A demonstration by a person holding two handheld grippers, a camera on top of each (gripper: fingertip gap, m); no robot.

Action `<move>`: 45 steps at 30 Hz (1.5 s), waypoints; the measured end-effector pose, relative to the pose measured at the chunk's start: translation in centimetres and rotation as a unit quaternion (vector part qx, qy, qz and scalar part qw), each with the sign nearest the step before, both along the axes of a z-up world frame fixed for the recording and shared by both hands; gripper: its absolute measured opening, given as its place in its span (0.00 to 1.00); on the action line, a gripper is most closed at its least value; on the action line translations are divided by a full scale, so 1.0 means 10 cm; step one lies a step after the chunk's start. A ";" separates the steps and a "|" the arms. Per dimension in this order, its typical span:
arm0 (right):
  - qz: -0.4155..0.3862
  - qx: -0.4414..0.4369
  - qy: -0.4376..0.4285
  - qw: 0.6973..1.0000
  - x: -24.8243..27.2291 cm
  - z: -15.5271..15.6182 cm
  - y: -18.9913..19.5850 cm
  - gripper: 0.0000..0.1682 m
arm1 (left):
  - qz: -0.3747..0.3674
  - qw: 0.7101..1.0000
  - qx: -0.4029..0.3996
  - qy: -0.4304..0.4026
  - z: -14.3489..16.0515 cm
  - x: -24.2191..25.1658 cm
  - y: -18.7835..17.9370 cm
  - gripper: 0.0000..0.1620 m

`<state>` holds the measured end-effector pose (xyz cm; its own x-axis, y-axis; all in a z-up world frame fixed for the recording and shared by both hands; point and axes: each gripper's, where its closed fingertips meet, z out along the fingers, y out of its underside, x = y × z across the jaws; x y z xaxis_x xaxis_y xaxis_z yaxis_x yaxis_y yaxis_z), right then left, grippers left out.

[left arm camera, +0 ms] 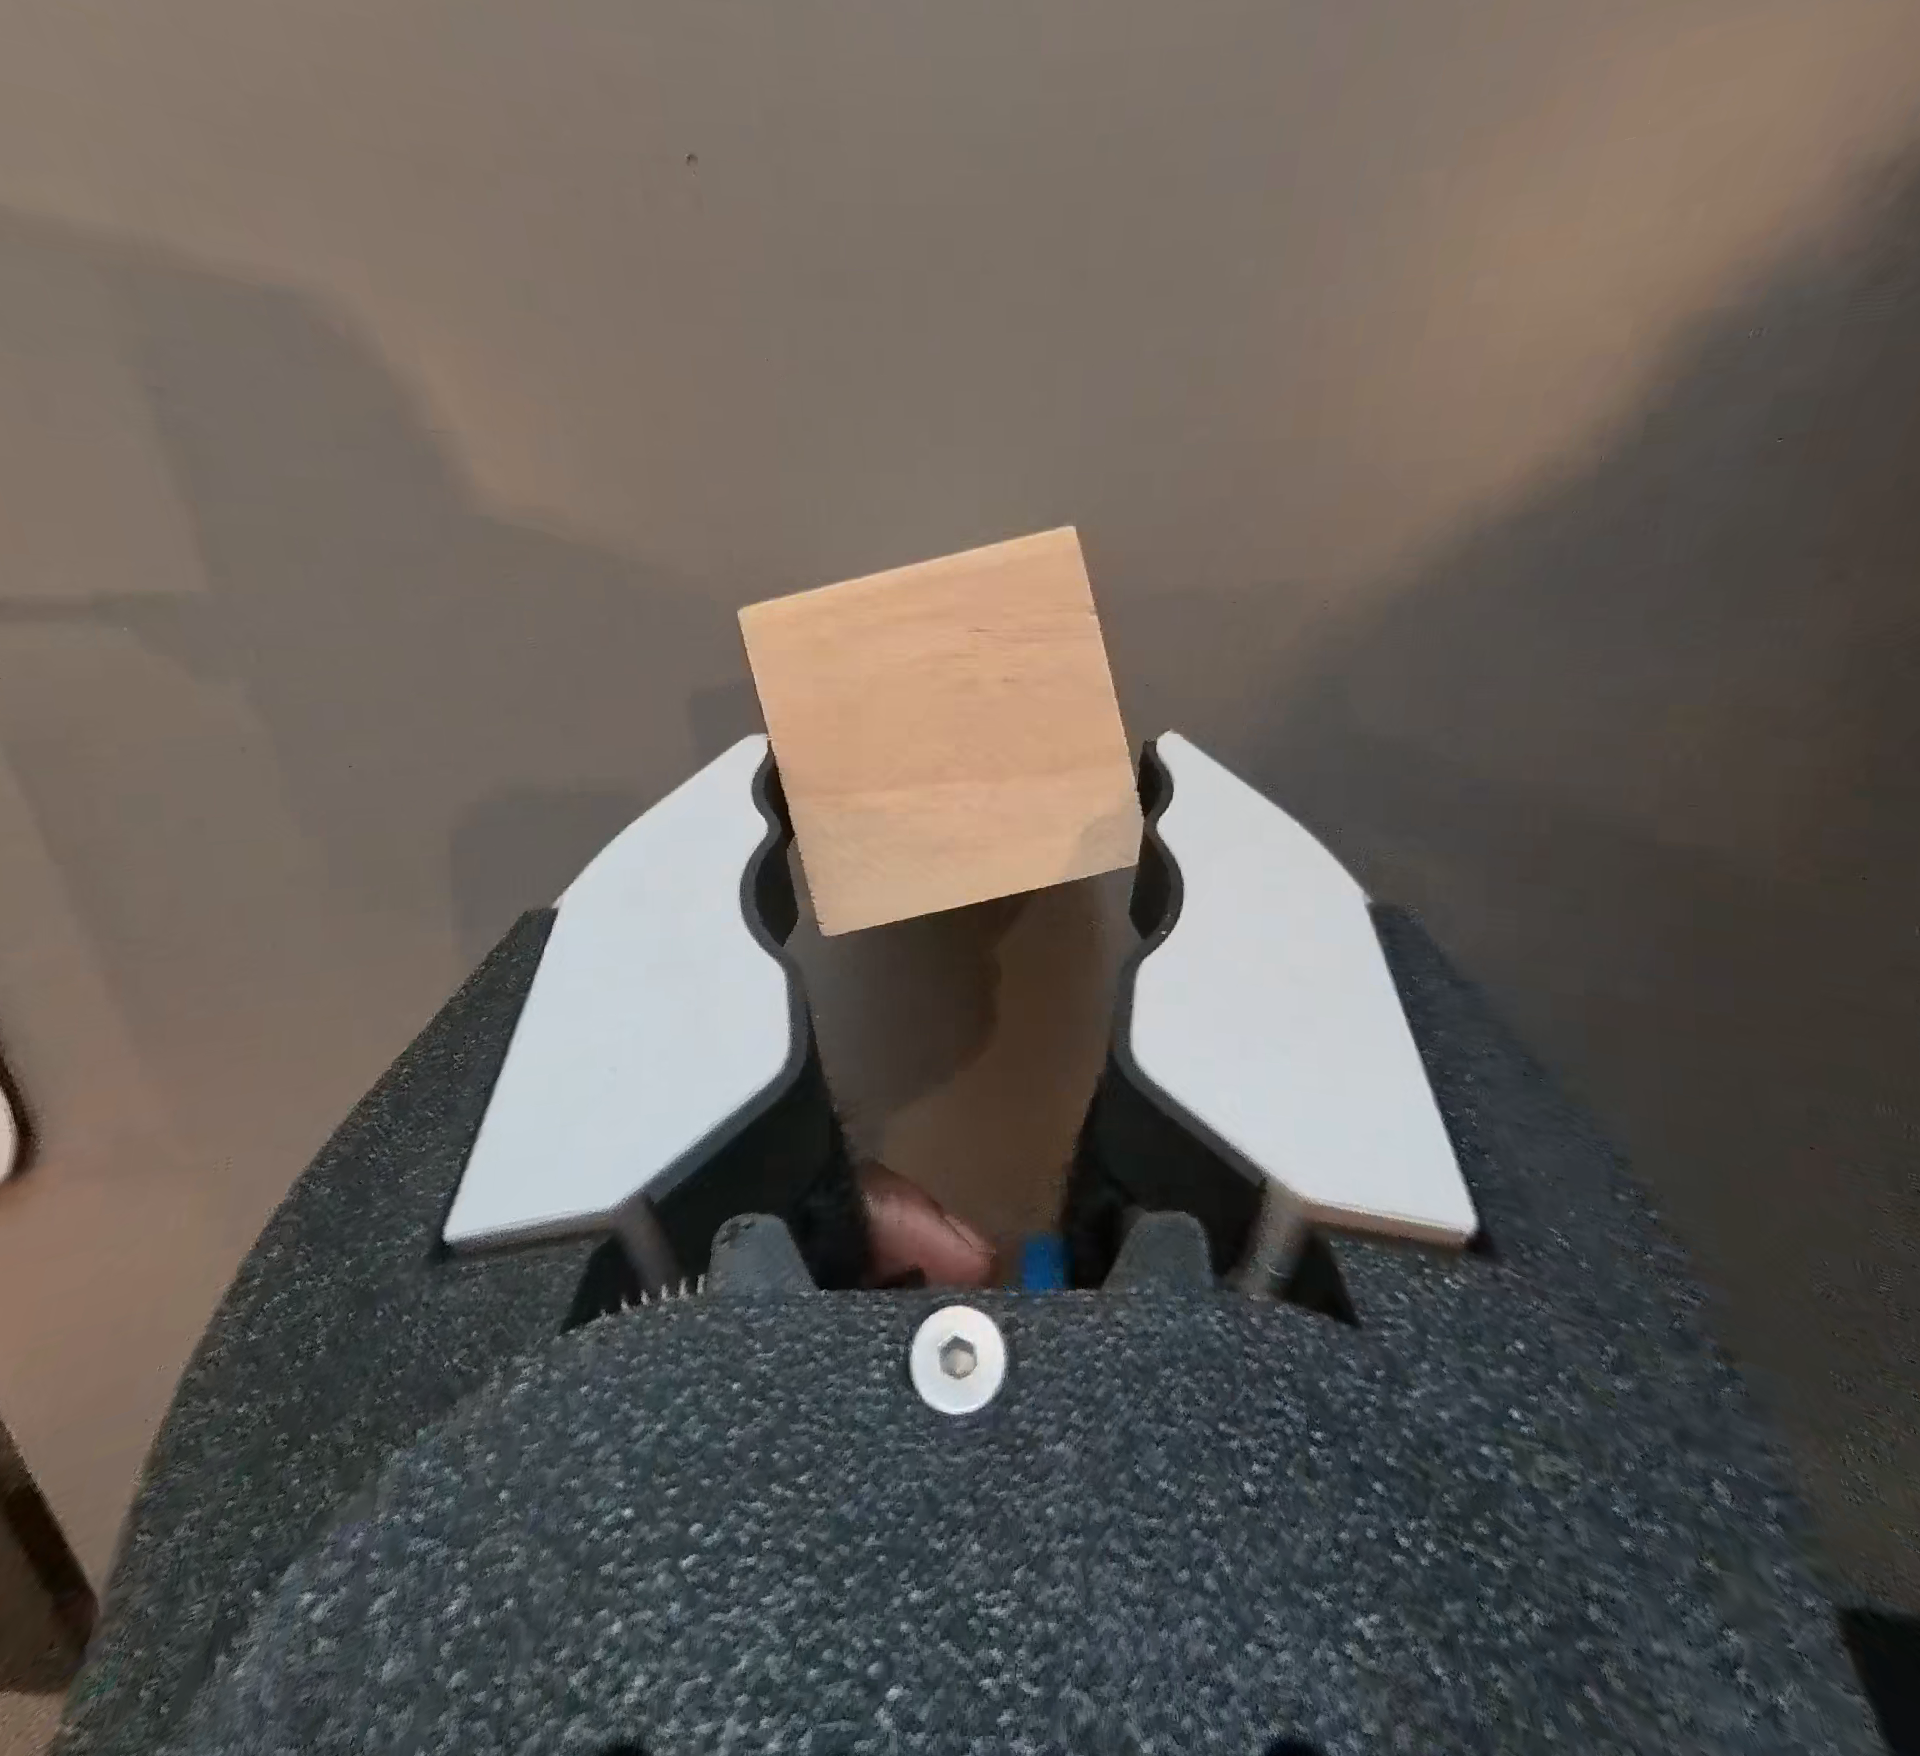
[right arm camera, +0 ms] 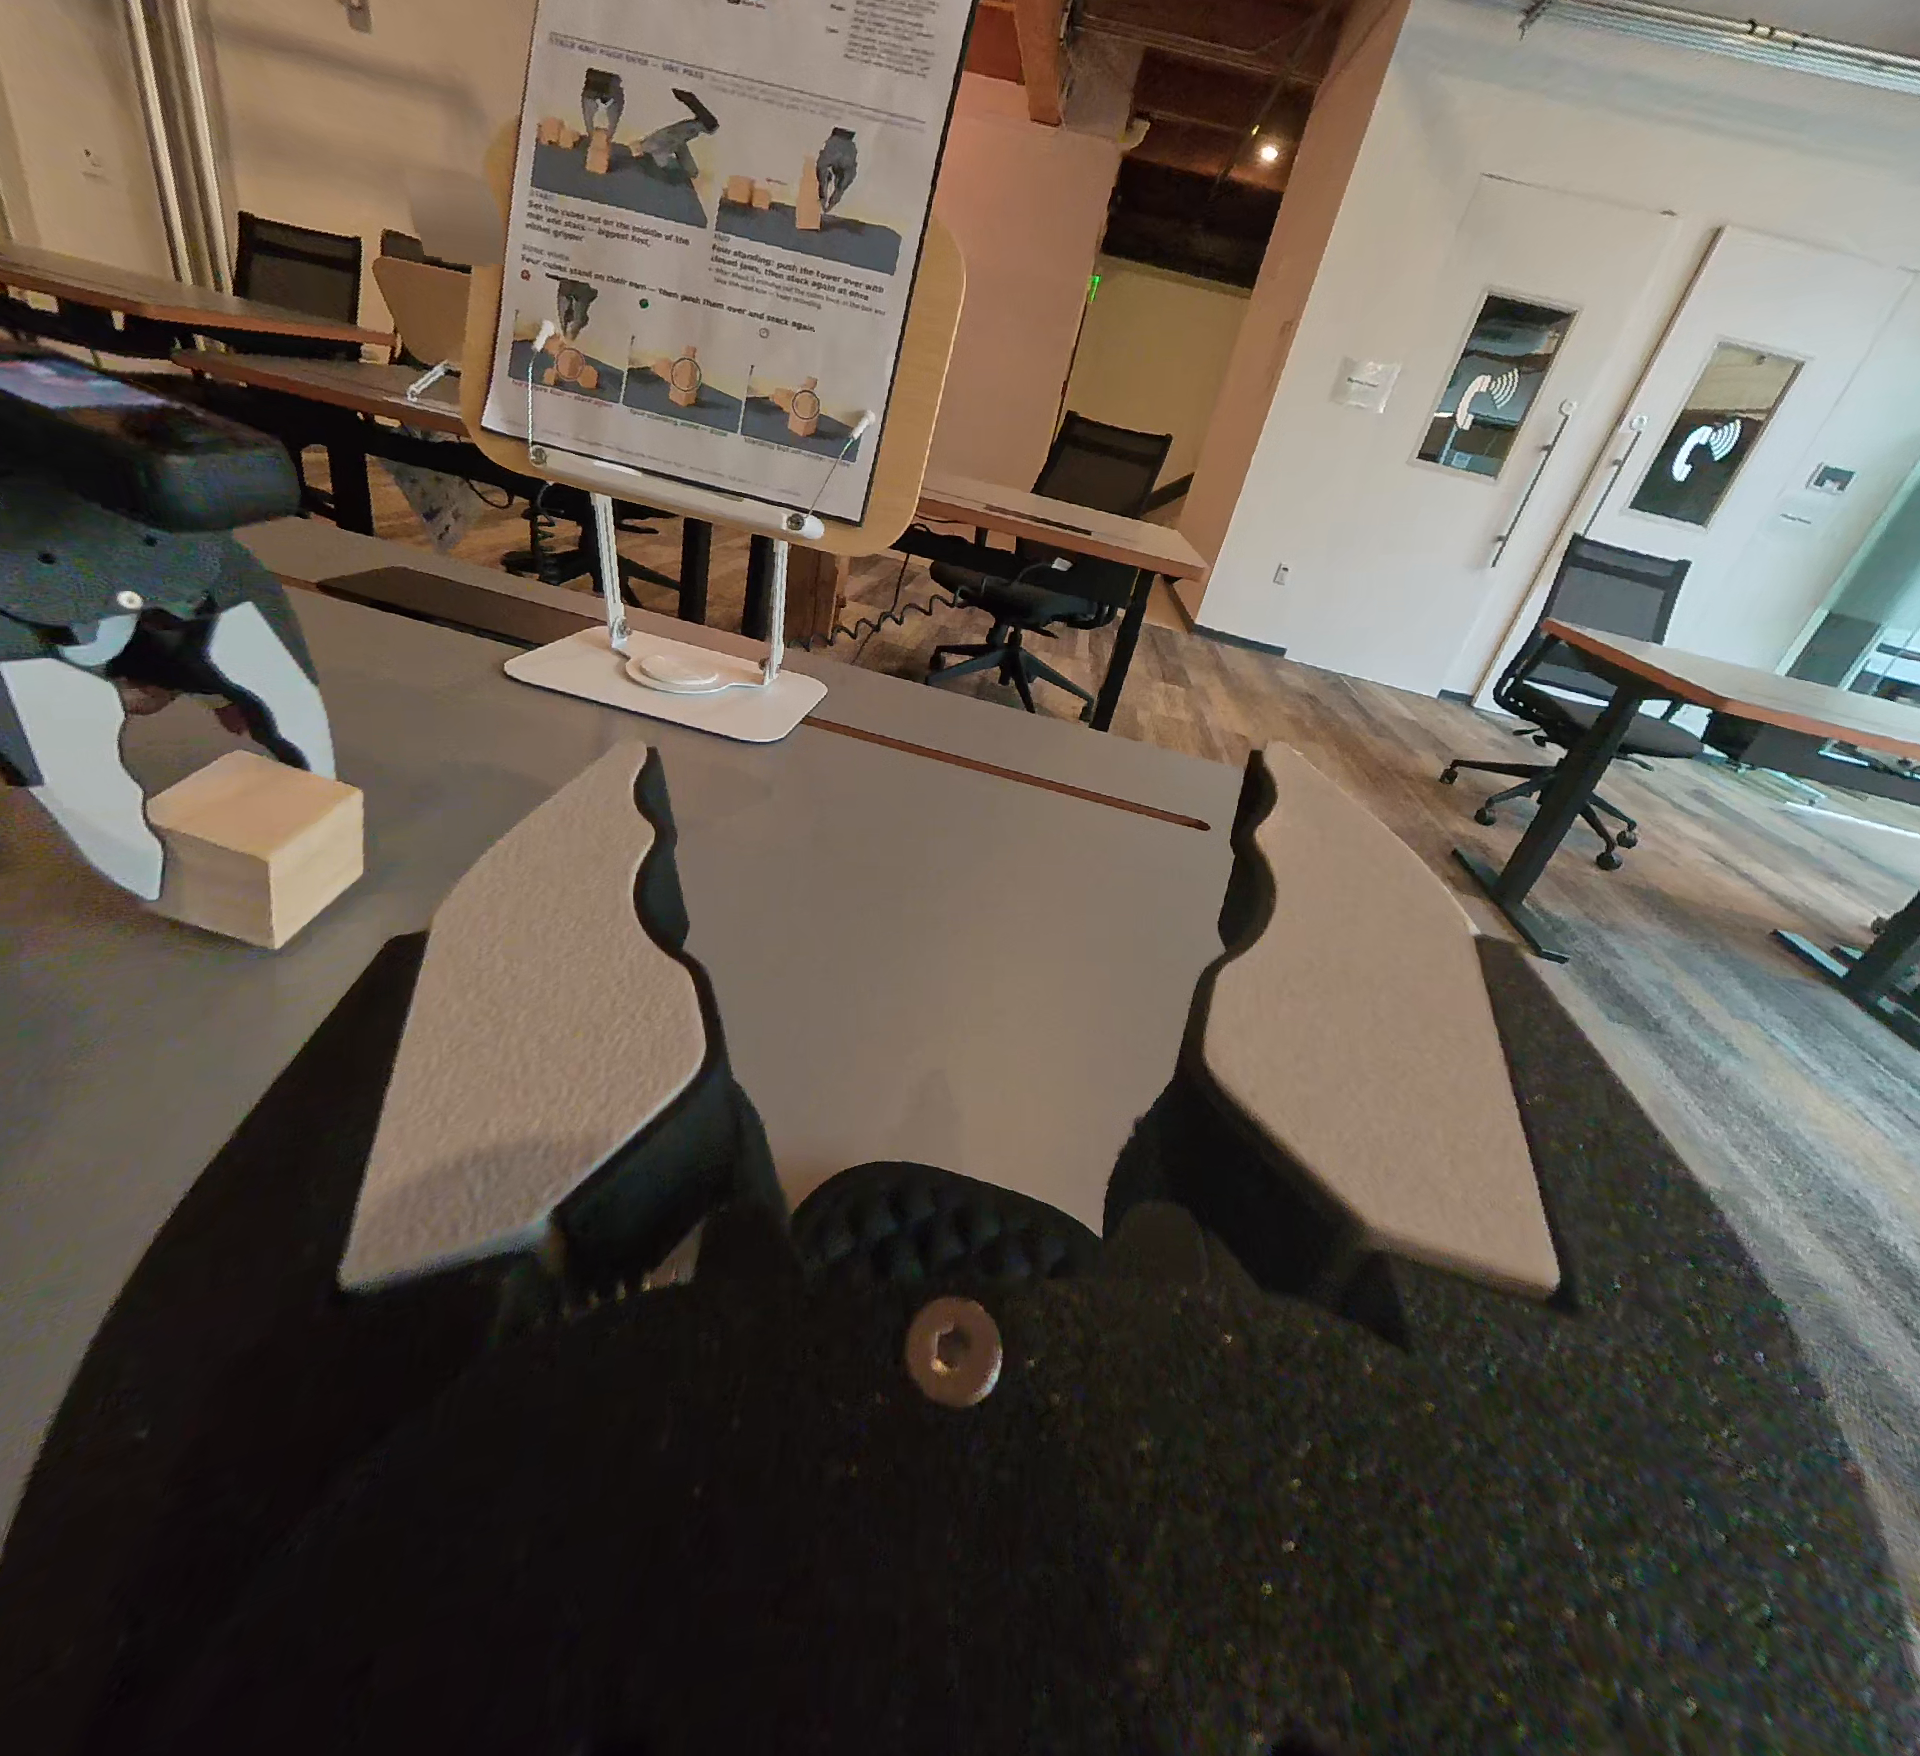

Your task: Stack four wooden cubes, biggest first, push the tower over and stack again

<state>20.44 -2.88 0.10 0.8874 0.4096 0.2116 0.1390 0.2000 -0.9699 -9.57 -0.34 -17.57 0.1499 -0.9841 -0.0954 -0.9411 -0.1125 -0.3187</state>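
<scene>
Left wrist view: pale square wooden cube [left arm camera: 940, 730] clamped between left gripper [left arm camera: 956, 797] tips, over the grey tabletop [left arm camera: 1039, 200].
Right gripper [right arm camera: 951, 797]: spread wide, empty.
Handling: likely light, rigid, smooth-faced; hold opposite flat faces, squarely, since it sits skewed.

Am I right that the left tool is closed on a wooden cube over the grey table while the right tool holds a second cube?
Not quite. The right tool holds nothing: the right wrist view shows it open with only grey table between its fingers. The rest stands: the left tool is closed on the wooden cube.
</scene>
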 end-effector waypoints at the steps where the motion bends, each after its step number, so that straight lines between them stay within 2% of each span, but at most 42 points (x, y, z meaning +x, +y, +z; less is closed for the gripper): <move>1: 0.000 -0.002 -0.001 1.000 0.00 -0.01 0.01 0.61 | -0.005 1.000 -0.001 0.003 -0.04 -0.01 0.03 0.39; 8: 0.003 -0.009 -0.003 1.000 -0.02 -0.05 0.04 0.60 | -0.031 0.999 -0.010 -0.036 -0.08 0.04 0.14 0.39; 14: 0.003 -0.016 -0.011 1.000 -0.05 -0.09 0.07 0.60 | -0.024 0.997 -0.033 -0.066 -0.11 0.03 0.15 0.40; 15: 0.004 -0.016 -0.010 1.000 -0.06 -0.09 0.08 0.60 | -0.019 0.997 -0.036 -0.070 -0.10 0.03 0.15 0.43; 17: 0.006 -0.018 -0.010 1.000 -0.08 -0.10 0.08 0.60 | 0.008 0.996 -0.042 -0.080 -0.07 0.03 0.17 0.62; 18: 0.006 -0.019 -0.012 1.000 -0.08 -0.11 0.08 0.60 | 0.025 0.995 -0.042 -0.083 -0.04 0.02 0.20 0.68; 21: 0.007 -0.018 -0.014 1.000 -0.09 -0.10 0.07 0.60 | 0.060 0.992 -0.009 -0.111 0.17 -0.01 0.25 0.73; 26: 0.006 -0.012 -0.011 1.000 -0.07 -0.07 0.05 0.59 | 0.140 0.973 0.067 -0.171 0.66 -0.21 0.07 0.69; 29: 0.012 -0.012 -0.008 1.000 -0.09 -0.07 0.04 0.59 | 0.209 0.954 0.085 -0.197 0.76 -0.42 -0.19 0.66; 32: 0.016 -0.012 -0.011 1.000 -0.12 -0.07 0.03 0.59 | 0.250 0.948 0.075 -0.184 0.65 -0.63 -0.51 0.65; 36: 0.018 -0.006 -0.015 1.000 -0.15 -0.03 -0.02 0.59 | 0.282 0.947 0.053 -0.144 0.34 -0.81 -0.83 0.62; 39: 0.019 0.000 -0.016 1.000 -0.16 0.01 -0.06 0.59 | 0.292 0.948 0.054 -0.119 0.16 -0.86 -0.90 0.59; 45: 0.017 0.004 -0.016 1.000 -0.15 0.04 -0.10 0.59 | 0.295 0.948 0.043 -0.110 0.00 -0.84 -0.91 0.51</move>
